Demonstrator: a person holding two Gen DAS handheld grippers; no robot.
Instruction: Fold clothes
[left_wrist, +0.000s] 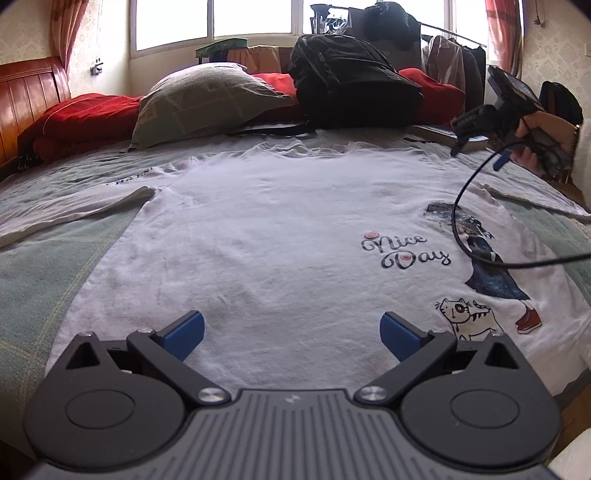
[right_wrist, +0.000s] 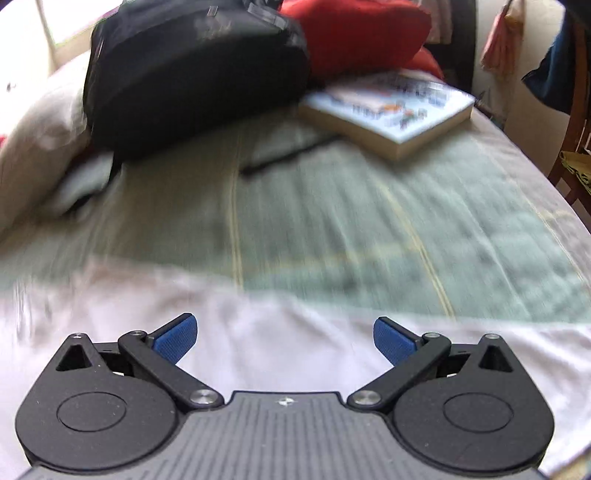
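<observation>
Left wrist view: left tongs (left_wrist: 291, 334) spread wide, holding nothing, above the hem of the white T-shirt (left_wrist: 280, 236), which lies flat, print side up, on the bed (left_wrist: 44, 280). Right wrist view, blurred: right tongs (right_wrist: 285, 341) also wide and empty over the shirt's edge, probably not touching; backpack (right_wrist: 192, 70) and book (right_wrist: 391, 110) beyond.

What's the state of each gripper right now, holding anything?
Left gripper: jaws open, empty, above the white T-shirt.
Right gripper: jaws open, empty, over the shirt's edge.
</observation>
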